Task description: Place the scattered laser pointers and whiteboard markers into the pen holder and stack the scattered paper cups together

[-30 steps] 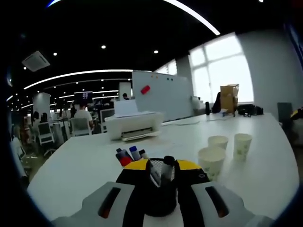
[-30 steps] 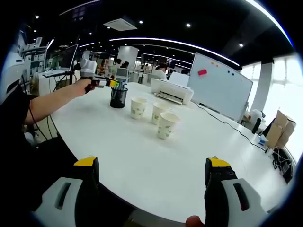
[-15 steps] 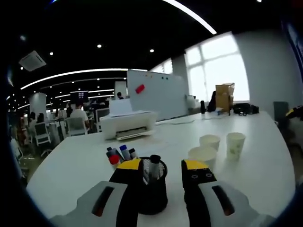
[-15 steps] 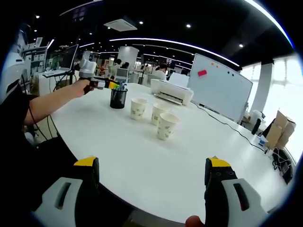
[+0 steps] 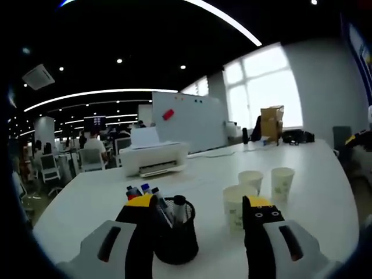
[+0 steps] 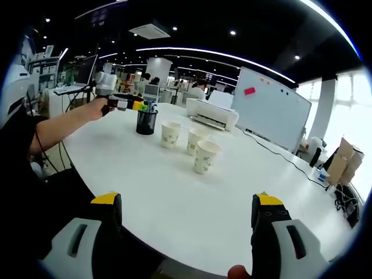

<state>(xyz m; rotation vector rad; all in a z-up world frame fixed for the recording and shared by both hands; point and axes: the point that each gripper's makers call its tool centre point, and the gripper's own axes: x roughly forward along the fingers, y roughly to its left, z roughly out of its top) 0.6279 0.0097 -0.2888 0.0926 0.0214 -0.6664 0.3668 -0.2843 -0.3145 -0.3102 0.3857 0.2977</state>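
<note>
Claws are both gaping wide, holding nothing: left claw (image 5: 200, 209) is flanking the pen holder (image 5: 174, 235) at lower centre; right claw (image 6: 186, 210) is hovering over the table (image 6: 232, 192).

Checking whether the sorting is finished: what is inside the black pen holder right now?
Several markers stand upright in the pen holder, caps poking above the rim. Their lower parts, and anything at the bottom, are hidden by the dark mesh wall.

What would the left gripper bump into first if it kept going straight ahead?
Probably the black mesh pen holder. It stands right in front of the open left gripper, nearer its left jaw, with markers poking out. The closest paper cup sits by the right jaw, though depth is hard to judge.
</note>
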